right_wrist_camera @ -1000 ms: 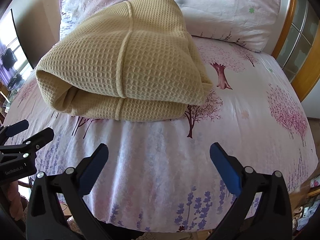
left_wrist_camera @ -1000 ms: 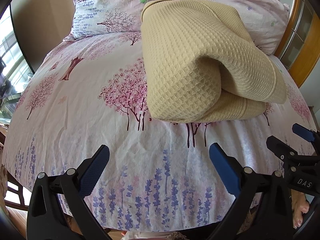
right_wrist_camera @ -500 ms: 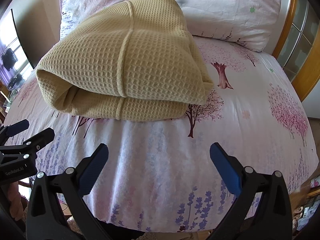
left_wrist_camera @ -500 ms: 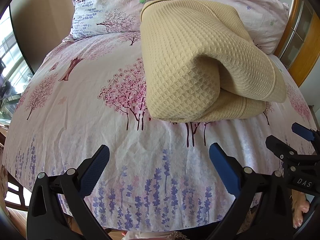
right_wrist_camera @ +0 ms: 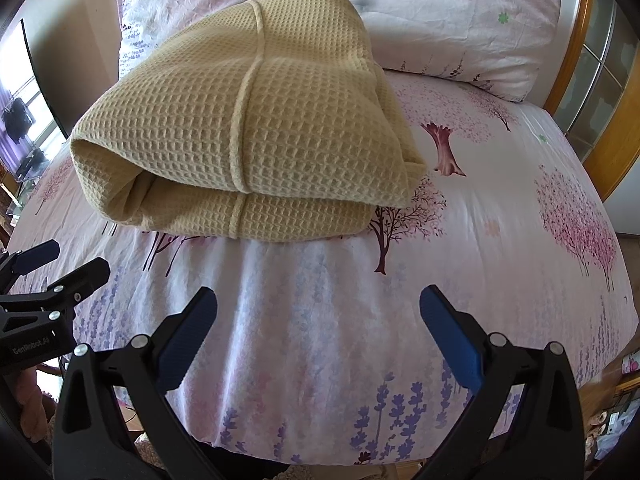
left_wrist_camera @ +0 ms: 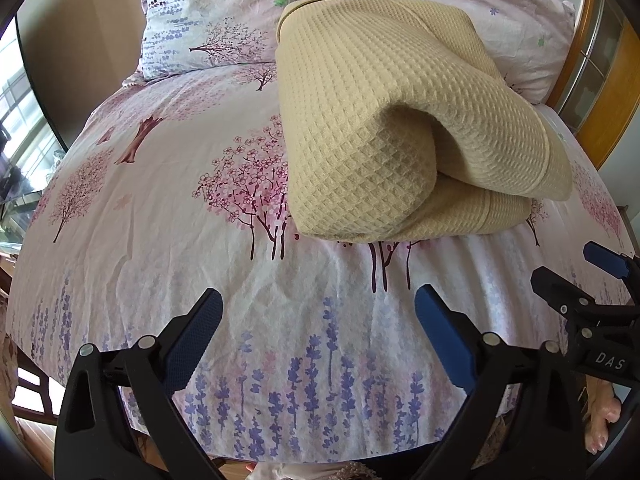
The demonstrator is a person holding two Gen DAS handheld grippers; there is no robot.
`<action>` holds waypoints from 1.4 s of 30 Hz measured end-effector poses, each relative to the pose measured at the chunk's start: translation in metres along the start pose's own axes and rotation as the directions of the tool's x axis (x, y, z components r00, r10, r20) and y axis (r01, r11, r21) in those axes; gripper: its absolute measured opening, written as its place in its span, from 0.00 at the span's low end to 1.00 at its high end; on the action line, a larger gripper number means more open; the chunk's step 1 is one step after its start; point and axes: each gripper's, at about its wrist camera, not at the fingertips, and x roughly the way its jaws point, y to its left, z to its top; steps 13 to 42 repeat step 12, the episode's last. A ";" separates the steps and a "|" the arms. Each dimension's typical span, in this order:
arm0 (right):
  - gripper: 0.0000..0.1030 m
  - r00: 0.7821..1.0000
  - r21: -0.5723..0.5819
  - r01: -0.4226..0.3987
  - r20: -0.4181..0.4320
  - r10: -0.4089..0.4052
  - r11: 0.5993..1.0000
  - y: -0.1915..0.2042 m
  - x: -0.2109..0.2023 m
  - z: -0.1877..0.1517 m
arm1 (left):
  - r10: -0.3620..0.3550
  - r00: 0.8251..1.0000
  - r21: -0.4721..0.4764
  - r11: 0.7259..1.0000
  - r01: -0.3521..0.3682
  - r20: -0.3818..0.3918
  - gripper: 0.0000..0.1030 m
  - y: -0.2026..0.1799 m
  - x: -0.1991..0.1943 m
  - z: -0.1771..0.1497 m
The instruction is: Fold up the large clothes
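A beige waffle-weave garment lies folded into a thick bundle on the floral bed sheet. It also shows in the right wrist view. My left gripper is open and empty, held over the foot of the bed, short of the bundle. My right gripper is open and empty too, beside it to the right. Each gripper shows at the edge of the other's view: the right one and the left one.
Two floral pillows lie at the head of the bed behind the bundle. A wooden headboard frame stands at the right. A window is at the left. The bed's front edge drops off just below the grippers.
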 end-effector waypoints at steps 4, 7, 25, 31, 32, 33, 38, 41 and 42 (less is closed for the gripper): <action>0.98 1.000 0.000 -0.003 0.000 0.003 1.000 -0.002 0.000 0.000 | -0.003 1.000 0.005 1.000 0.003 0.001 0.96 0.001 0.000 0.001; 0.98 1.000 -0.002 -0.004 0.001 0.004 1.000 -0.001 0.001 0.000 | -0.006 1.000 0.004 1.000 0.006 -0.001 0.96 0.002 0.000 0.000; 0.98 1.000 0.000 -0.005 0.000 0.005 1.000 -0.001 0.001 0.000 | -0.008 1.000 0.001 1.000 0.008 -0.010 0.96 0.003 0.001 0.001; 0.98 1.000 0.000 -0.005 0.000 0.005 1.000 -0.001 0.001 0.000 | -0.008 1.000 0.001 1.000 0.008 -0.010 0.96 0.003 0.001 0.001; 0.98 1.000 0.000 -0.005 0.000 0.005 1.000 -0.001 0.001 0.000 | -0.008 1.000 0.001 1.000 0.008 -0.010 0.96 0.003 0.001 0.001; 0.98 1.000 0.000 -0.005 0.000 0.005 1.000 -0.001 0.001 0.000 | -0.008 1.000 0.001 1.000 0.008 -0.010 0.96 0.003 0.001 0.001; 0.98 1.000 0.000 -0.005 0.000 0.005 1.000 -0.001 0.001 0.000 | -0.008 1.000 0.001 1.000 0.008 -0.010 0.96 0.003 0.001 0.001; 0.98 1.000 0.000 -0.005 0.000 0.005 1.000 -0.001 0.001 0.000 | -0.008 1.000 0.001 1.000 0.008 -0.010 0.96 0.003 0.001 0.001; 0.98 1.000 0.000 -0.005 0.000 0.005 1.000 -0.001 0.001 0.000 | -0.008 1.000 0.001 1.000 0.008 -0.010 0.96 0.003 0.001 0.001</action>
